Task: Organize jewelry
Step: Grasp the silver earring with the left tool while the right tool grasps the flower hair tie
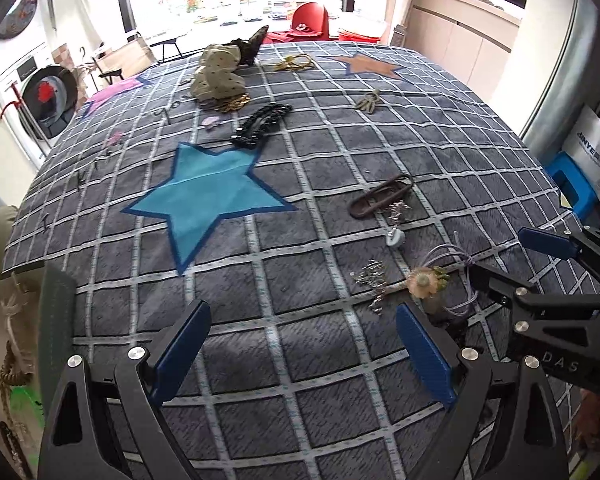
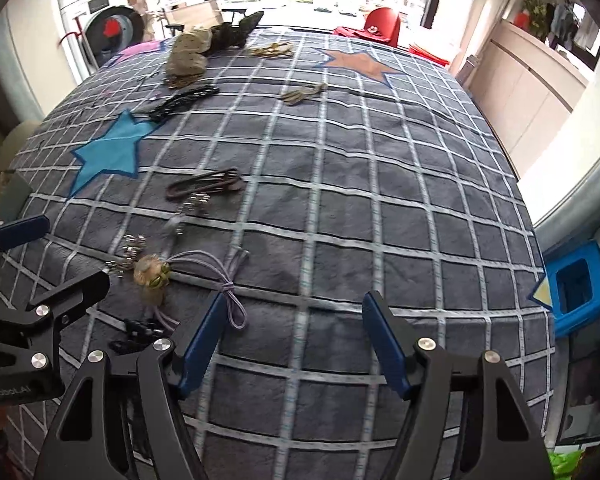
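Two grippers hang over a bed [image 1: 320, 380] covered in a grey grid blanket: the left gripper [image 1: 304, 352] with its fingers wide apart over bare blanket, the right gripper [image 2: 294, 344] with its fingers apart and nothing between them. Three appliqué stars show clearly: one blue star [image 1: 208, 196], one orange star [image 1: 370, 65], one pink star [image 1: 114, 92]. Near the bed's near edge lie one flower hair tie [image 2: 152, 272] with lilac cords, and one brown clip [image 1: 382, 196]; one black beaded clip [image 1: 260, 124] lies mid-bed. One fabric pouch [image 1: 216, 74] sits near the far edge. Beyond are a window, one red chair [image 1: 310, 20], and a blue stool [image 2: 574, 294] on the right.
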`<state>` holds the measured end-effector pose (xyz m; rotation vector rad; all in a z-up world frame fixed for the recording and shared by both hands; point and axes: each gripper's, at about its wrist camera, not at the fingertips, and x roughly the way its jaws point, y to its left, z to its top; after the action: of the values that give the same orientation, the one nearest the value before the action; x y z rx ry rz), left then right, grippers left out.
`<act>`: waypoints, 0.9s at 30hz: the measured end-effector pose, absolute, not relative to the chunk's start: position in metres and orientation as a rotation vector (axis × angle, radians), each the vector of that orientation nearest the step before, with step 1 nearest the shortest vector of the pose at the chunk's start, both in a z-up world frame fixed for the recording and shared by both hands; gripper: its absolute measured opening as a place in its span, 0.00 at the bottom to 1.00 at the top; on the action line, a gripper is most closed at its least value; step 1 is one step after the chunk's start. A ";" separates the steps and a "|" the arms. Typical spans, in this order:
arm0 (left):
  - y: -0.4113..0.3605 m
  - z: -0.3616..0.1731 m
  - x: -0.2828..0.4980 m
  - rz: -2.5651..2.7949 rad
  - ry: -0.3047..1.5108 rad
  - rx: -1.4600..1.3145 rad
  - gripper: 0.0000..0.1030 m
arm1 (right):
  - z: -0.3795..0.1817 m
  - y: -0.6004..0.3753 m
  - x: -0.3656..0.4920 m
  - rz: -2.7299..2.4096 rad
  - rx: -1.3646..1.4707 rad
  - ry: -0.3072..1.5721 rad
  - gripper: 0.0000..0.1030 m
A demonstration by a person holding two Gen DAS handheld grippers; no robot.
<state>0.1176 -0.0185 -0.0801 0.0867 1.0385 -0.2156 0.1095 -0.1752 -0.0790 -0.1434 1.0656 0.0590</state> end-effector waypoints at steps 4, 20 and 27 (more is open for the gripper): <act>-0.030 -0.087 0.123 -0.223 1.050 0.117 0.92 | -0.079 -0.190 0.108 0.032 -0.140 1.061 0.71; -0.057 -0.082 0.123 -0.305 1.040 0.174 0.13 | -0.079 -0.187 0.106 0.152 -0.135 1.046 0.44; -0.047 -0.077 0.113 -0.313 1.038 0.121 0.11 | -0.076 -0.190 0.101 0.191 -0.038 1.051 0.03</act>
<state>0.1132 -0.0470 -0.0766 0.1207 1.0380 -0.3131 0.1014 -0.1900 -0.0763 -0.0377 1.0509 0.1910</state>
